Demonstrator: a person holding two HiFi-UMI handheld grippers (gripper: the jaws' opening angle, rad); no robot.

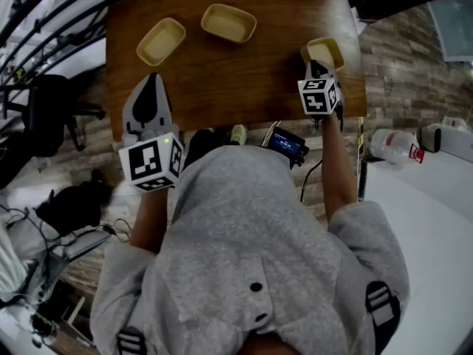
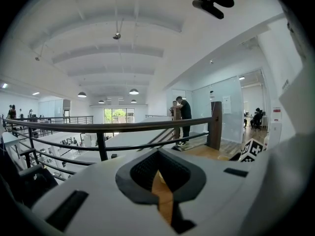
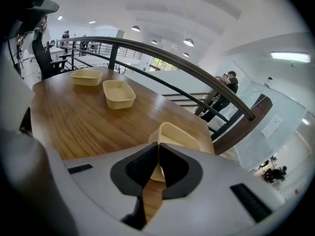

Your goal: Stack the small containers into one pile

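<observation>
Right claw (image 3: 157, 144) pinched on the near rim of a tub (image 3: 179, 136): pale cream, shallow, round-cornered, empty, by the right edge of the table (image 1: 222, 80). Lower part of that tub masked by the jaws in the right gripper view; resting or lifted, impossible to tell. Left claw (image 1: 153, 78) closed on nothing, over the near left corner. Farther across the wood, mid tub (image 1: 229, 22) and left tub (image 1: 161, 41), same make, apart, unstacked. In the left gripper view no tub at all, only a sliver of wood behind the closed jaws, then railing (image 2: 123, 127) and hall. In the head view, near end of the gripped tub covered by the claw.
</observation>
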